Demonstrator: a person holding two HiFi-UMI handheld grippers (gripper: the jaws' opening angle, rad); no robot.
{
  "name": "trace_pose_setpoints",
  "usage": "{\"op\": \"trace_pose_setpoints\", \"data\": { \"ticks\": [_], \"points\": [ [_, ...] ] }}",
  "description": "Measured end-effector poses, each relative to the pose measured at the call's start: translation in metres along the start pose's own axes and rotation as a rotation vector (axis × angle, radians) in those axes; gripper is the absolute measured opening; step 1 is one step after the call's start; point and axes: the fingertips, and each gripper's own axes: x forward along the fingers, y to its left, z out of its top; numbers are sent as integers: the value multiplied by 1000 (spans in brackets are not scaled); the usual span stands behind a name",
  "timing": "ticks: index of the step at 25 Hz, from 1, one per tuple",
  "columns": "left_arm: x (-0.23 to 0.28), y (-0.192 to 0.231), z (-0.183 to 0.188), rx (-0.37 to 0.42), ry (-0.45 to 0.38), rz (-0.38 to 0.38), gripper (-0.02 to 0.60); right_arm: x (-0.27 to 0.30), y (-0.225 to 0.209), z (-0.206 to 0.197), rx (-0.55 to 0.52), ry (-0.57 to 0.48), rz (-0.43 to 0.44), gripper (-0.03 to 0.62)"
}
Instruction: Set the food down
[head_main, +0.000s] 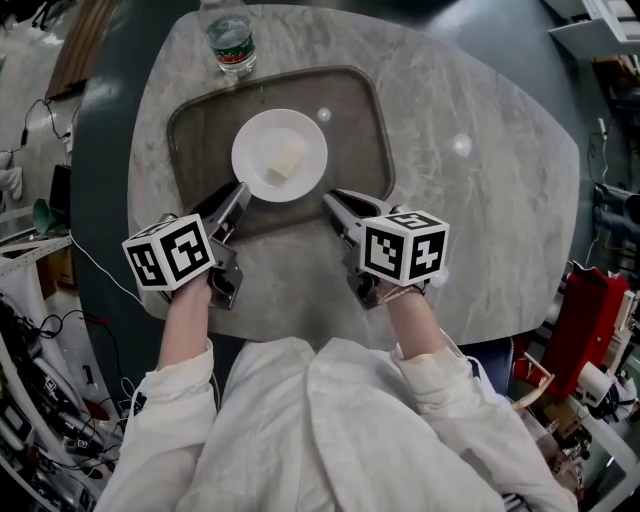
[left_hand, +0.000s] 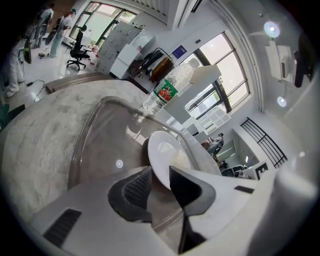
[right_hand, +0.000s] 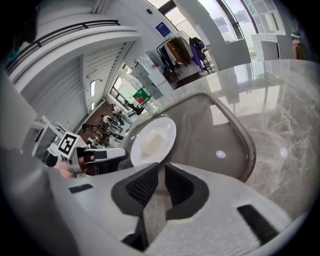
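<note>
The left tongs (head_main: 240, 190) are seen clamped on the near left rim of a round white ceramic plate (head_main: 262, 140), the rim caught between the two dark ribbed pads (left_hand: 137, 190). The plate lies within the rounded grey tray (head_main: 200, 140) on the pale marble-patterned table (head_main: 480, 200). A pale yellowish block of food (head_main: 285, 162) is carried at the plate's middle. The right tongs (head_main: 335, 197) are held just beside the plate's near right rim, apart from it, over the tray's near edge, their jaws drawn all but together with nothing between them. Both tongs are angled forward and downward from bare forearms (head_main: 185, 320) in white sleeves, converging on the plate. A clear plastic water bottle with a green and red label (head_main: 232, 45) stands beyond the tray's far edge.
</note>
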Motion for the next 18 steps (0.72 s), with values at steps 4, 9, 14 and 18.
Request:
{"op": "trace_pose_setpoints", "data": {
  "ticks": [4, 9, 14, 18],
  "points": [
    [-9, -9, -2, -16, -58, -19, 97, -17, 1, -5, -22, -27, 10, 20],
    [-20, -29, -18, -44, -103, -76, 97, -38, 6, -12, -32, -59, 65, 18],
    [-39, -62, -29, 11, -178, -149, 95, -65, 22, -17, -69, -107, 153, 14],
    [-54, -90, -51, 9, -232, -211, 94, -90, 28, -26, -120, -125, 190, 12]
  ]
}}
